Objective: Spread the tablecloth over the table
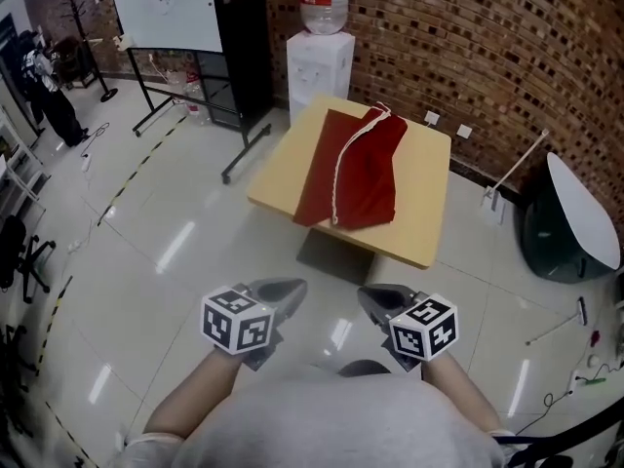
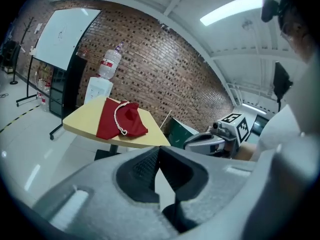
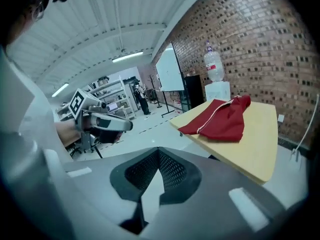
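The left claw (image 1: 289,287) and right claw (image 1: 369,296) are held side by side, tilted downward, well short of the far tabletop (image 1: 425,198). Both are closed and empty.

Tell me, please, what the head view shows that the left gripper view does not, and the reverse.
Only the head view: the marker cube of the left gripper and small loose items on the floor at right. Only the left gripper view: the ceiling lights and that gripper's shut jaws from close. Both: the yellow table, the red tablecloth, the water dispenser, the whiteboard and the right gripper.
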Available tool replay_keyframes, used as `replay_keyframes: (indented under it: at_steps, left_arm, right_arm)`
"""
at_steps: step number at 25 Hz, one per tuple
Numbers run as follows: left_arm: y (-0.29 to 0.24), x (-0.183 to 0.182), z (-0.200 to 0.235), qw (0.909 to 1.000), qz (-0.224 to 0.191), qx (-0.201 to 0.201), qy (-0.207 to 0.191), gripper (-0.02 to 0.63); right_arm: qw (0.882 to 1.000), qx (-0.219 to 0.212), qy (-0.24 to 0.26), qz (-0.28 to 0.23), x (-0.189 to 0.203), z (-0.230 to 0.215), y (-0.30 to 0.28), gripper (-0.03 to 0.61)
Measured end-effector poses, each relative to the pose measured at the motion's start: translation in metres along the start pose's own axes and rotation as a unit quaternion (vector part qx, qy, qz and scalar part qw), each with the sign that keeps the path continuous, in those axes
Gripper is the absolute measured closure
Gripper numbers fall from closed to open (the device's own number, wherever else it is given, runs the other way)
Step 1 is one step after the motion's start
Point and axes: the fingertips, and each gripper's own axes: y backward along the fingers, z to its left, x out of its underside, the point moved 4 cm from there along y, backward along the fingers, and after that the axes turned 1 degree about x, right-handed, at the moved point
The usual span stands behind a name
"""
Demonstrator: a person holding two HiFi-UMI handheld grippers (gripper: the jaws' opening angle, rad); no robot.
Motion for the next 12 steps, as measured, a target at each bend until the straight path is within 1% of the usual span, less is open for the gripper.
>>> replay_keyframes:
  at_steps: [2, 5, 7, 10, 12]
  left_arm:
    - [-0.011, -0.002, 0.01, 1.0, 0.006, 0.002, -0.001, 0.612]
    - [-0.027, -0.008, 0.027, 0.9999, 0.007, -0.004, 0.014, 0.612]
    - [-0.039, -0.015, 0.04, 0.9996, 0.011, -0.014, 0.022, 0.612]
    - [-0.057, -0.024, 0.07, 0.9987, 0.021, -0.034, 0.032, 0.612]
    - [-0.069, -0.028, 0.093, 0.9973, 0.023, -0.044, 0.054, 0.612]
  right_arm:
    - [1.0, 0.008, 0.005, -0.001, -0.003, -0.015, -0.008, 0.578]
    - [1.0, 0.002, 0.005, 0.011, -0.005, -0.034, -0.023, 0.578]
    - [1.0, -0.004, 0.009, 0.022, -0.009, -0.048, -0.034, 0.578]
    - [0.999, -0.017, 0.003, 0.03, -0.022, -0.074, -0.052, 0.578]
    - [0.999, -0.022, 0.003, 0.035, -0.032, -0.091, -0.066, 0.578]
